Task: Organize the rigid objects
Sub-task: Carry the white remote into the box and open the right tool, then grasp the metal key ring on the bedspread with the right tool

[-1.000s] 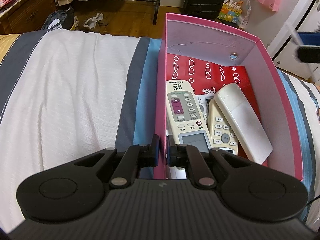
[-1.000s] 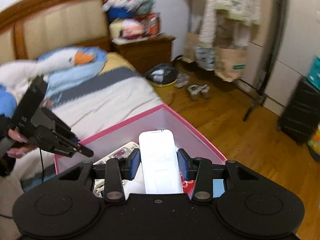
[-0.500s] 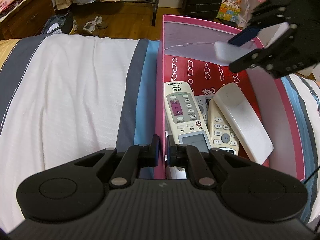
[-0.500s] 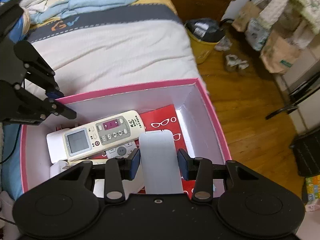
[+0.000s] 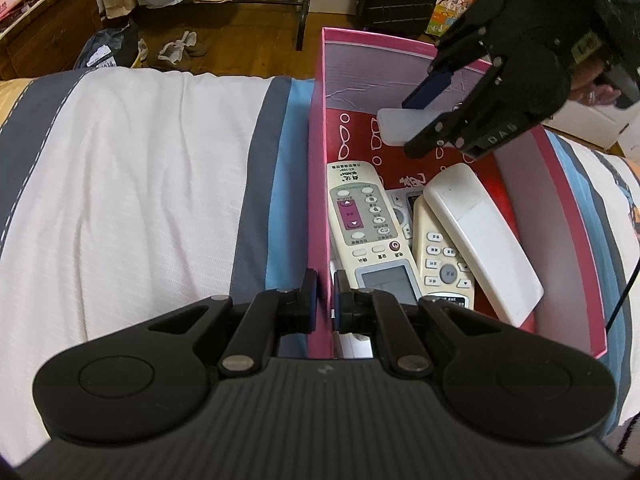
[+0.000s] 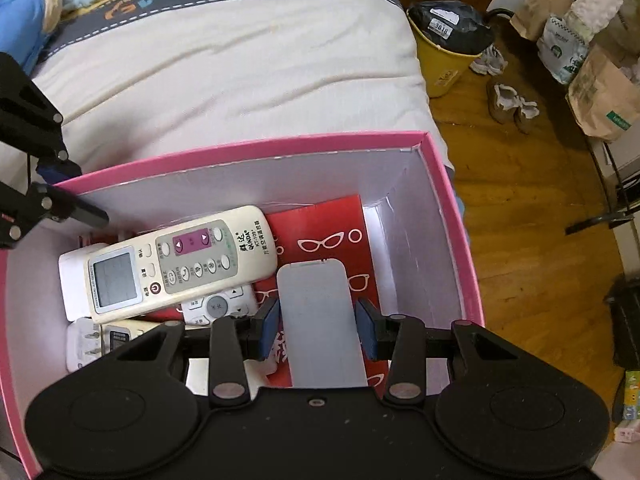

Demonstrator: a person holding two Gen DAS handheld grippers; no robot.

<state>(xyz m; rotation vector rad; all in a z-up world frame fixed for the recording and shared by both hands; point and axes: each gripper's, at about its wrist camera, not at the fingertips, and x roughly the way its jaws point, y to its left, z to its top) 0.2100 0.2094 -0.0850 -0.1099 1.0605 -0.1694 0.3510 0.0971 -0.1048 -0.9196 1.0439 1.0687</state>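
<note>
A pink box (image 5: pixel 317 152) lies on the bed. My left gripper (image 5: pixel 324 300) is shut on its left wall near the front corner. Inside lie a cream remote with purple buttons (image 5: pixel 366 236), a keypad remote (image 5: pixel 440 260) and a plain white remote (image 5: pixel 484 240) lying face down. My right gripper (image 6: pixel 318 330) is shut on another white remote (image 6: pixel 316 292), back side up. It points steeply down inside the box (image 6: pixel 240 148), over the red glasses-print floor (image 6: pixel 340 224) and beside the purple-button remote (image 6: pixel 180 260). In the left wrist view the right gripper (image 5: pixel 420 120) holds that remote (image 5: pixel 394 128) at the far end.
The box sits on a white bedcover (image 5: pixel 140 168) with grey and blue stripes. Past the bed's end is wooden floor (image 6: pixel 520 184) with a yellow bin (image 6: pixel 444 60), shoes (image 6: pixel 512 106) and paper bags (image 6: pixel 600 92). A white plug adapter (image 6: pixel 86 344) lies in the box's near corner.
The right gripper came in over the box with the white remote, tipped downward and sank inside it. The left gripper kept its hold and place.
</note>
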